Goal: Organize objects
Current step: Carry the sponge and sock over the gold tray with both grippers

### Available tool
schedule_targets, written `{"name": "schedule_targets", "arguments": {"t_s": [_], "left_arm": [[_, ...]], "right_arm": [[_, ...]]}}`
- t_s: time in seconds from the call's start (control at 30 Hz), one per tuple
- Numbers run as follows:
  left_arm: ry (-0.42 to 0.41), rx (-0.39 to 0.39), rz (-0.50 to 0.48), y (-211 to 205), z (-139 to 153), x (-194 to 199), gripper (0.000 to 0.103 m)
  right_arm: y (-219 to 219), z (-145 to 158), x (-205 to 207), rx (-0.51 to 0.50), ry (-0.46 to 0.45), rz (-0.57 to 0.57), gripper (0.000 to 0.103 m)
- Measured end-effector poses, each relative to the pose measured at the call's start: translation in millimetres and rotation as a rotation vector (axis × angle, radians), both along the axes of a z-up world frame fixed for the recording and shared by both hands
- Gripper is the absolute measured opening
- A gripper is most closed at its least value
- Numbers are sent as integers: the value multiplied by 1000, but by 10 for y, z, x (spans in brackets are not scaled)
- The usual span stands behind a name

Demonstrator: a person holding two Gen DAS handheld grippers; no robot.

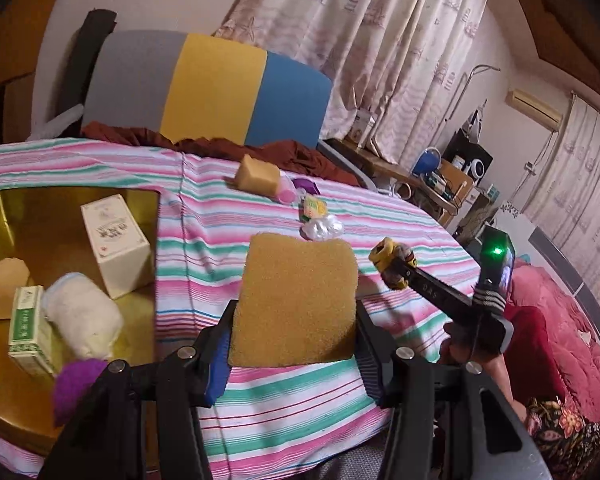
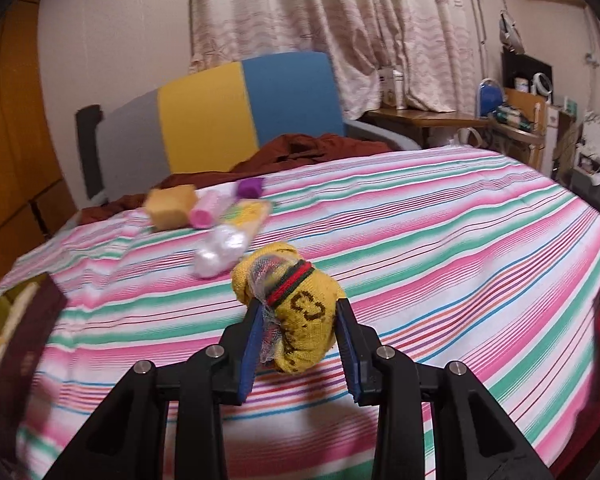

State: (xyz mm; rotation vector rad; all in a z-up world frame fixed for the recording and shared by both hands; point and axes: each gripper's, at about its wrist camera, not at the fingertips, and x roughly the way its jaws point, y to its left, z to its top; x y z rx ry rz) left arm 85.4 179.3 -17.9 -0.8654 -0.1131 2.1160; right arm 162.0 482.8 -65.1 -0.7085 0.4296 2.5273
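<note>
My left gripper (image 1: 294,344) is shut on a flat yellow-brown sponge (image 1: 296,300), held above the striped cloth just right of a gold box (image 1: 76,196). The box holds white cartons (image 1: 114,240), a white roll (image 1: 82,316) and a purple ball (image 1: 74,384). My right gripper (image 2: 298,320) is shut on a rolled yellow sock (image 2: 296,308) with a red and green band. In the left wrist view that right gripper (image 1: 388,260) shows at the right with the sock (image 1: 384,256) in its tips. Further back on the table lie a second sponge (image 1: 258,178), a pink tube (image 2: 204,210) and a clear plastic bundle (image 2: 218,254).
A pink and green striped cloth (image 2: 440,240) covers the table. Behind it stands a chair (image 1: 204,88) with grey, yellow and blue panels and brown fabric (image 2: 300,148) draped on it. A dark red box lid (image 2: 16,352) stands at the left edge. Shelves with clutter (image 1: 452,176) line the far right.
</note>
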Motion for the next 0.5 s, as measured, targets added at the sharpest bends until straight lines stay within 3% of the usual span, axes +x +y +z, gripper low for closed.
{"name": "schedule_targets", "arguments": {"t_s": [0.23, 0.5], "left_arm": [[9, 12, 116, -408, 61, -186, 53], [-1, 22, 351, -1199, 41, -457, 53]], "right_arm": [[-576, 203, -38, -39, 70, 136, 35], [-1293, 436, -160, -49, 118, 327, 35]]}}
